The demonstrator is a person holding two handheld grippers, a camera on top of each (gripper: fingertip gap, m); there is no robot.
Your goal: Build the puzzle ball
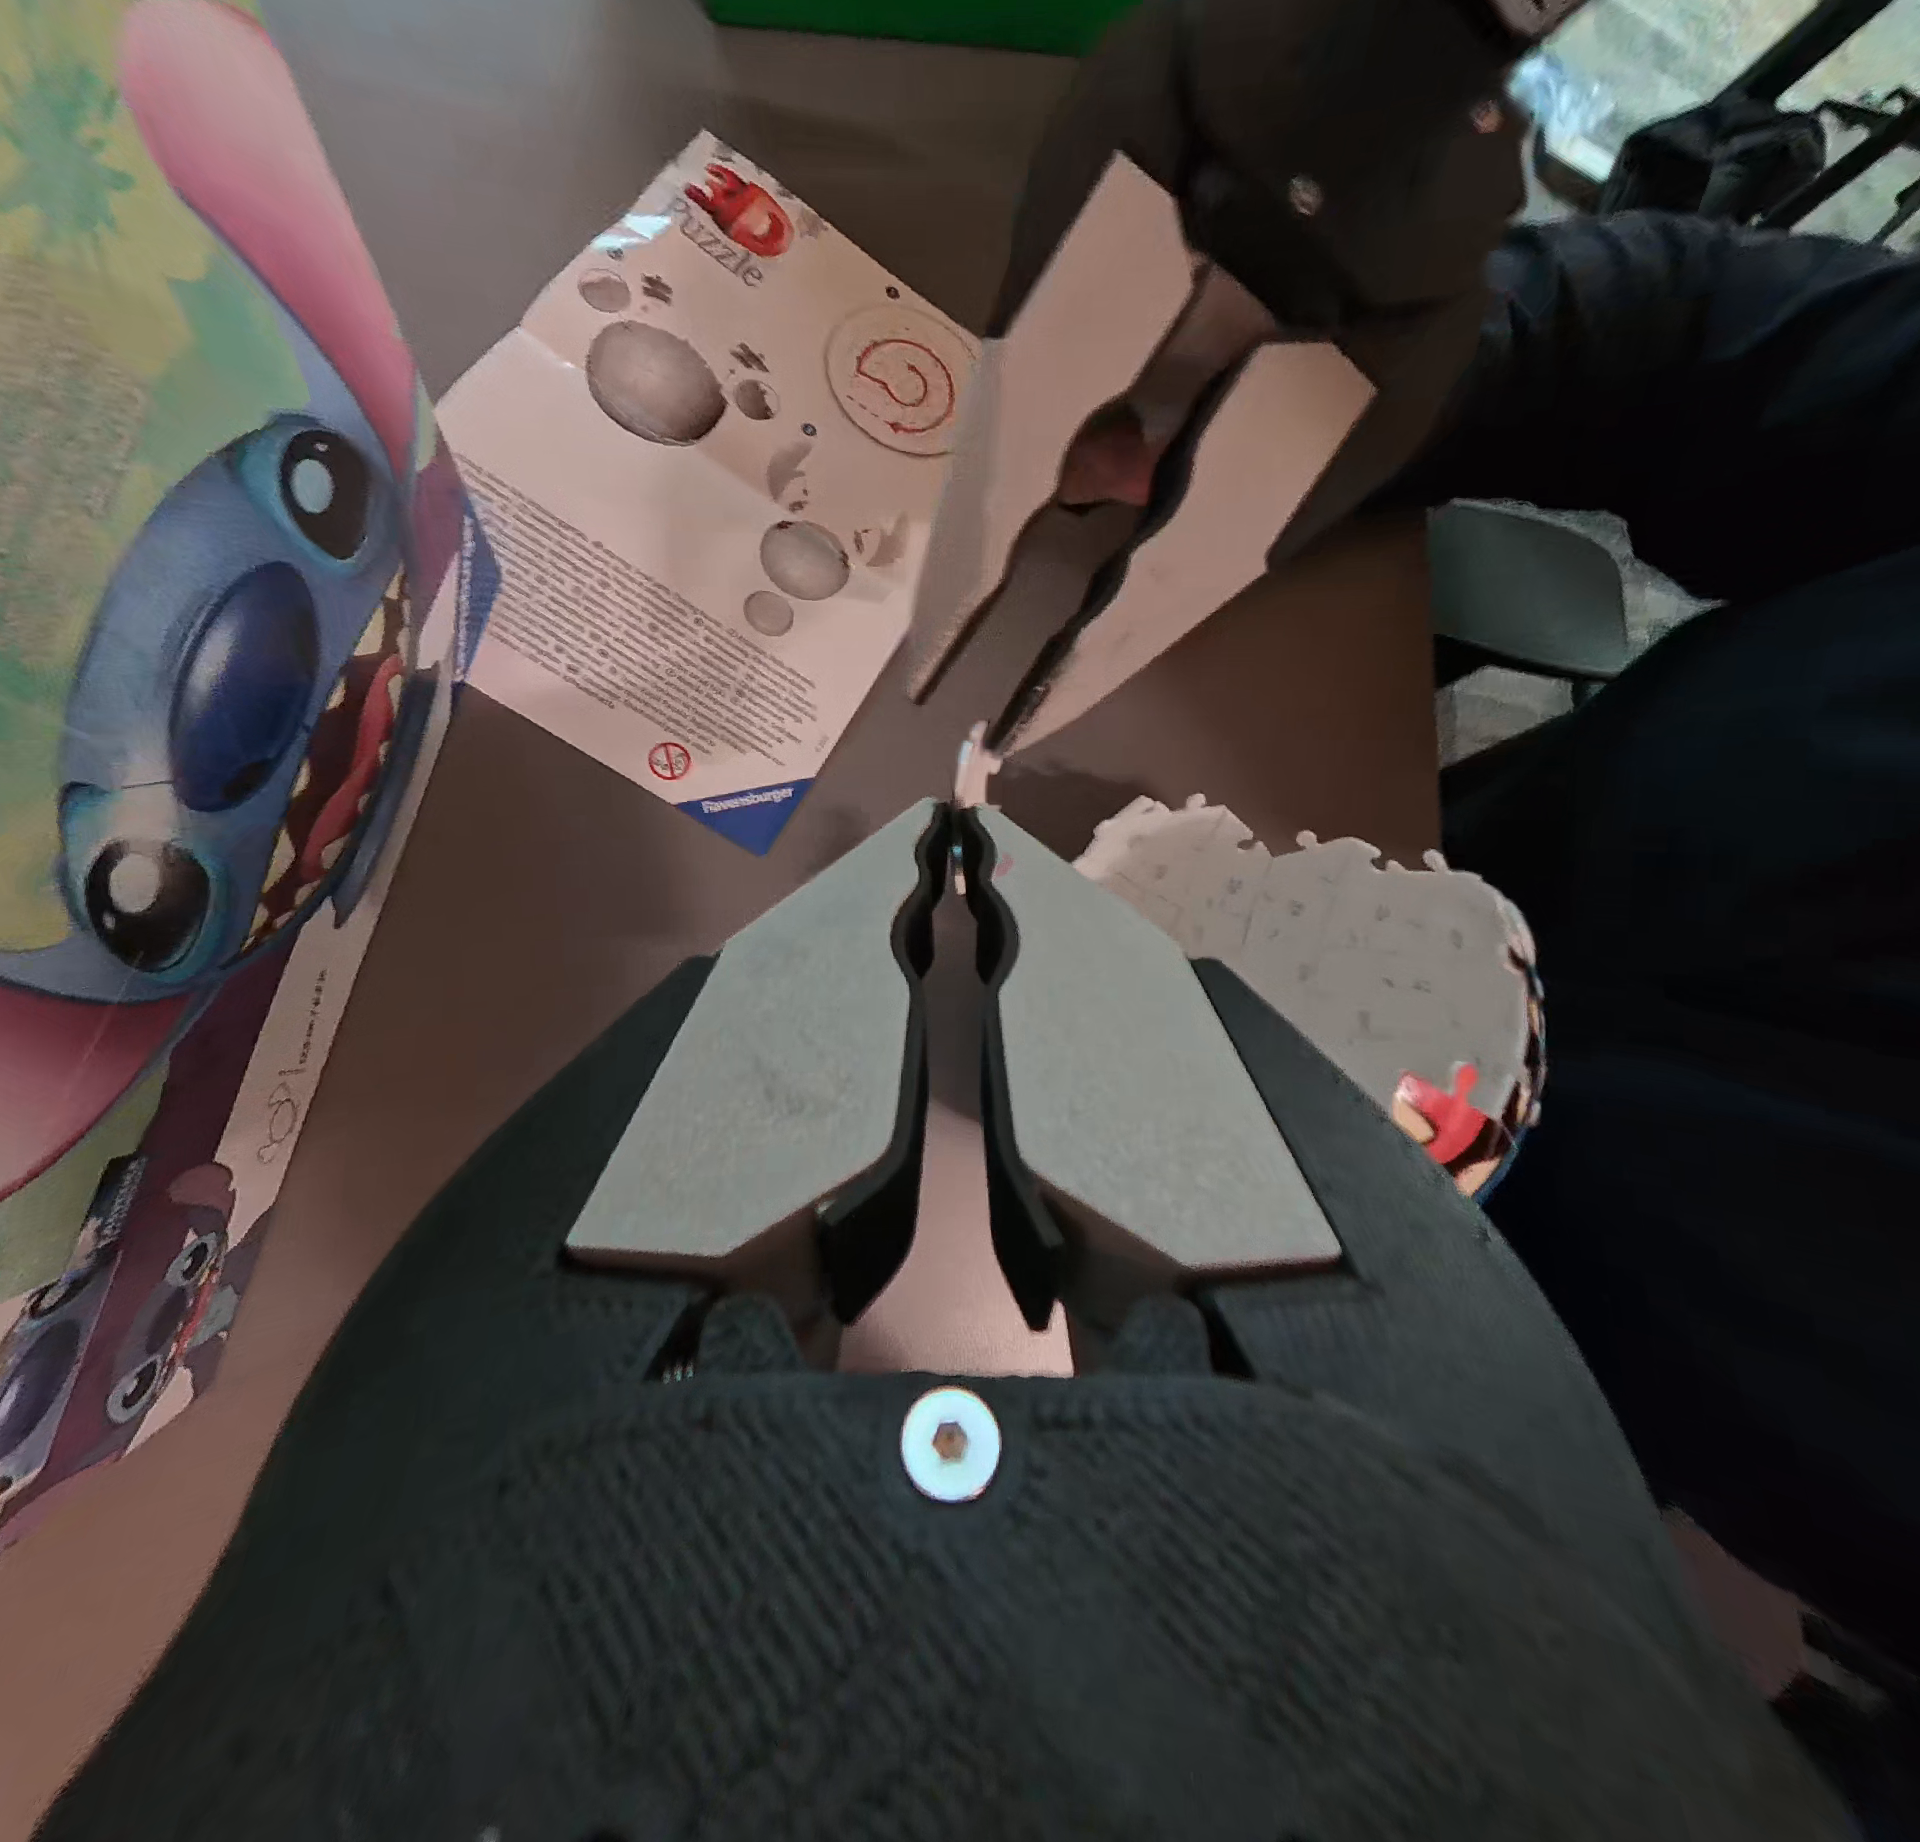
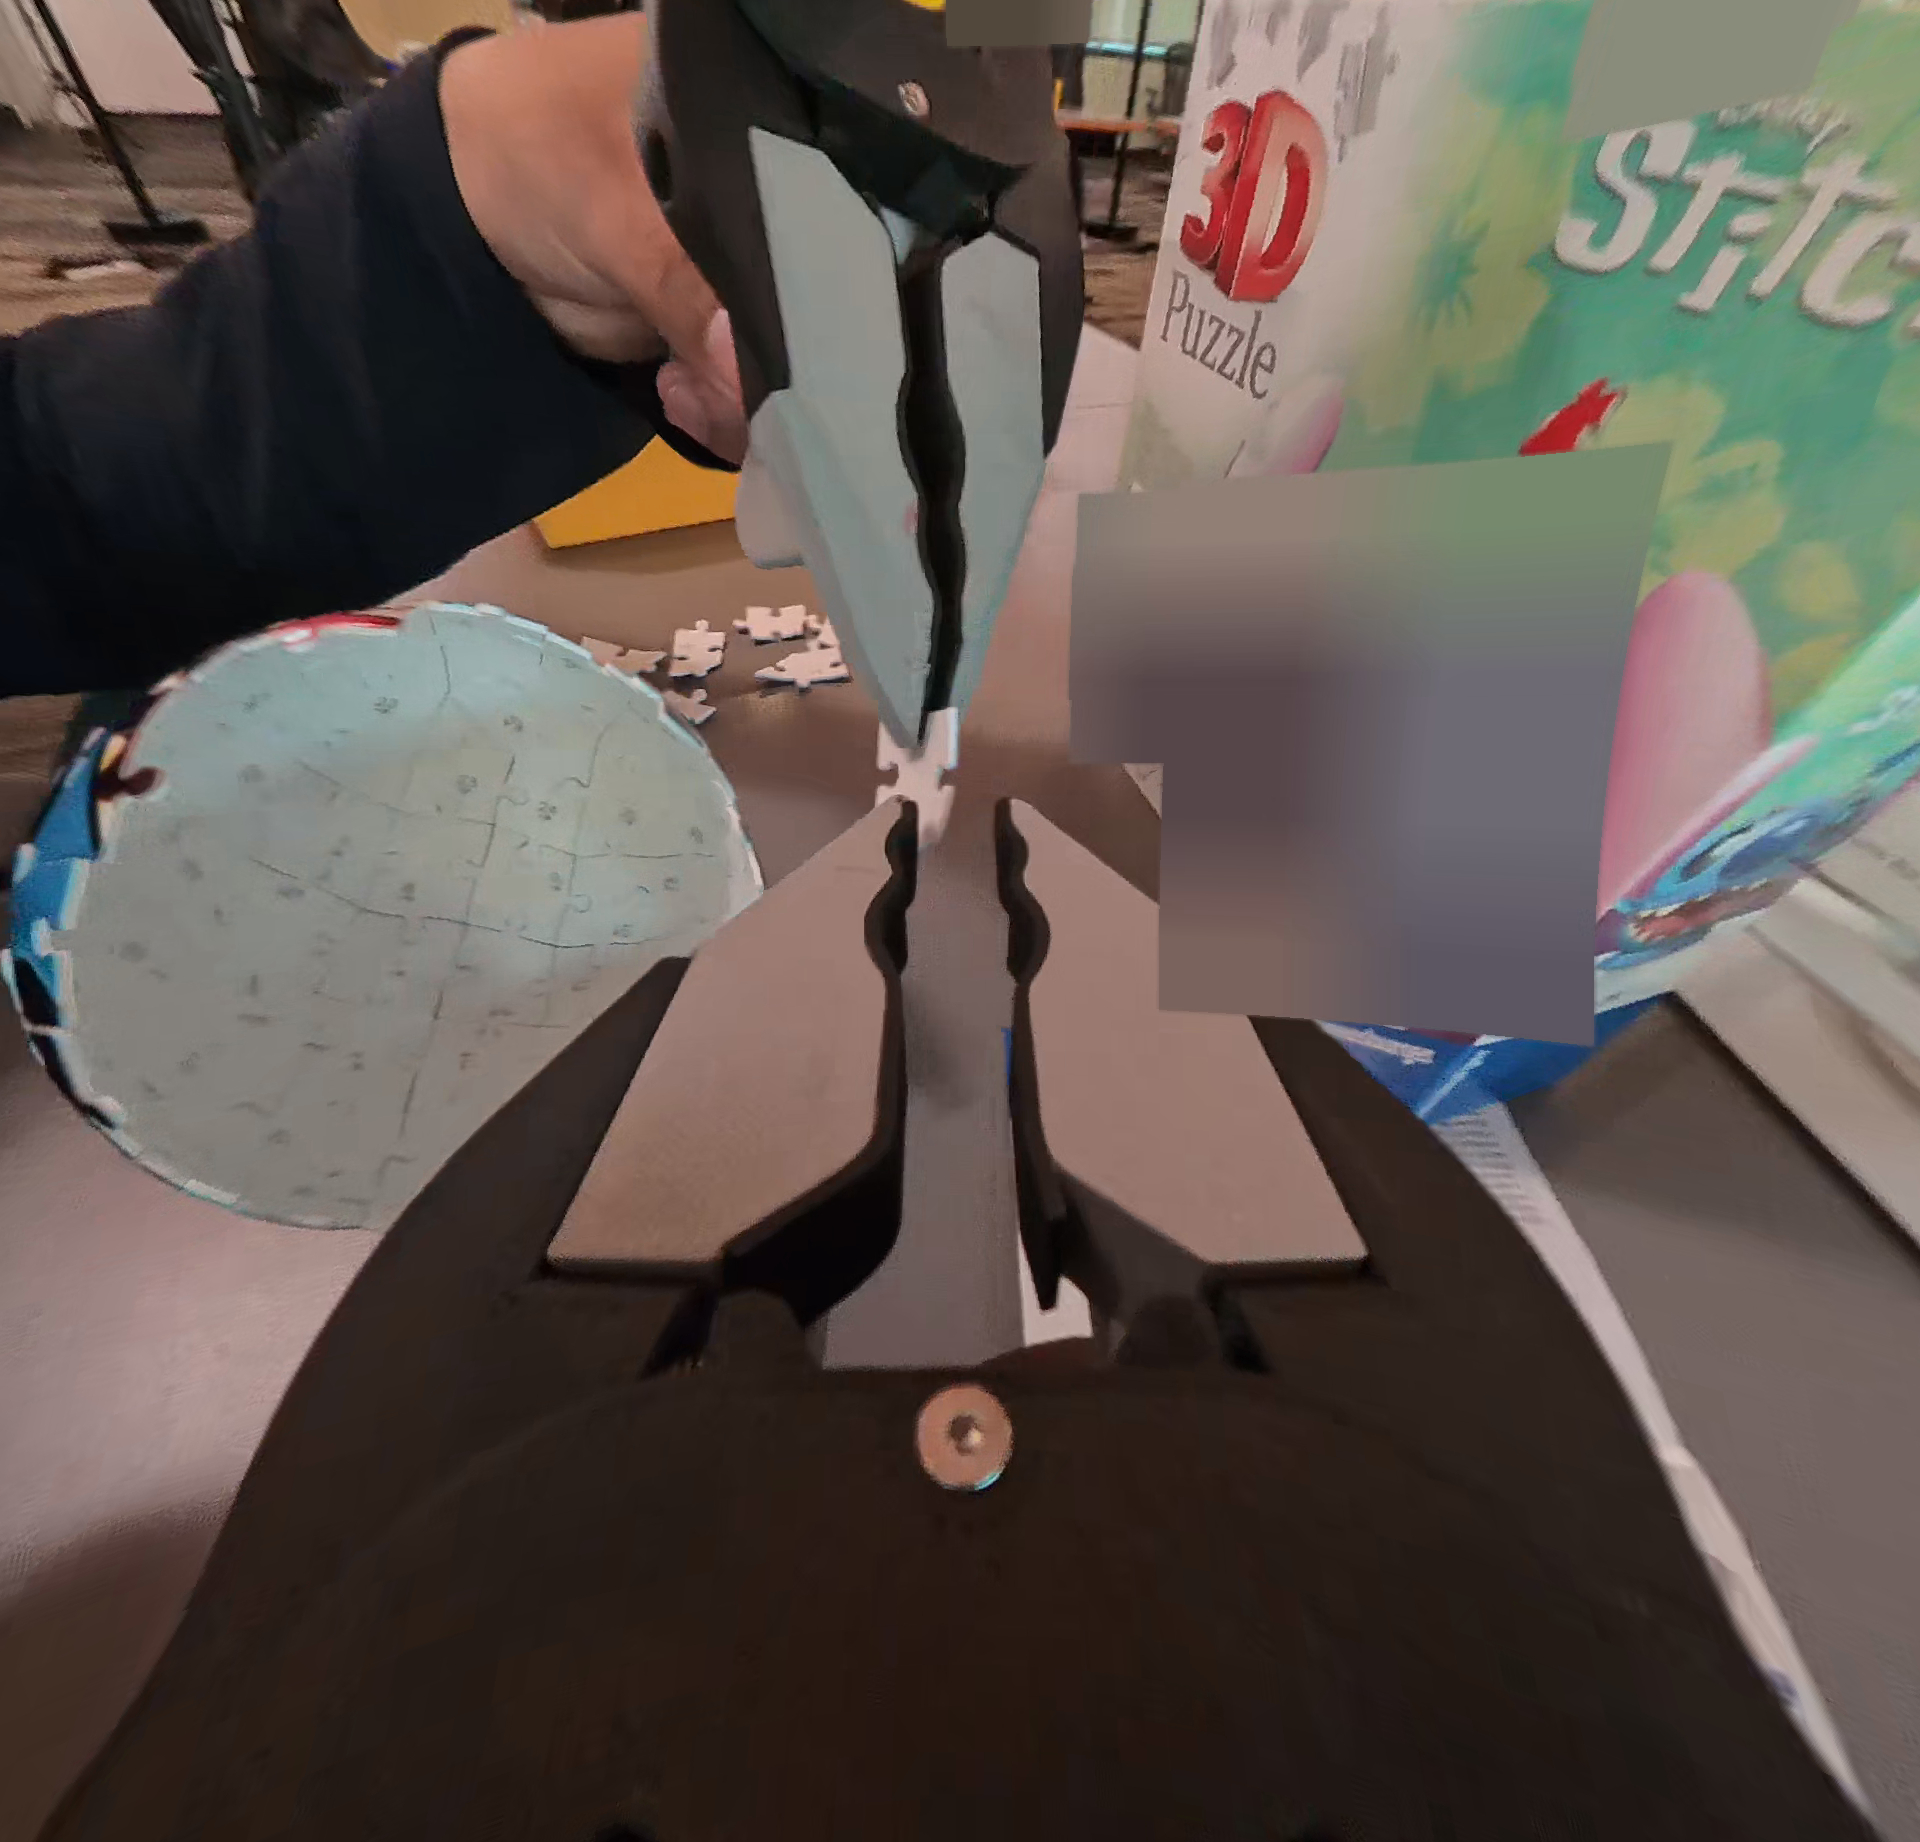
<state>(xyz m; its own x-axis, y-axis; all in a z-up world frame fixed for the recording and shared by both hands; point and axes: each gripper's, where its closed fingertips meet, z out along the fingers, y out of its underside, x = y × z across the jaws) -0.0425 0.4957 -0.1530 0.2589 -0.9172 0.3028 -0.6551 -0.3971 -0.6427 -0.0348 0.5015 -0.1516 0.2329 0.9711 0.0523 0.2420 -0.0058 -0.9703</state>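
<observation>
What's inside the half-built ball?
The half-built ball looks hollow: only its pale inner wall shows, with seams between joined pieces and small faint marks. Nothing lies in the part I can see. The right tool covers its lower right edge.

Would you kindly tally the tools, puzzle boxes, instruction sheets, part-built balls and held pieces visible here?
Tools: 2 (left tool, right tool)
Puzzle box: 1
Instruction sheet: 1
Part-built ball: 1
Held puzzle piece: 1
Total: 6

Half-built ball (image 2: 395,909) on the worktop (image 2: 208,1377), loose pieces (image 2: 769,649) behind it, box (image 2: 1455,286) to the right.
</observation>
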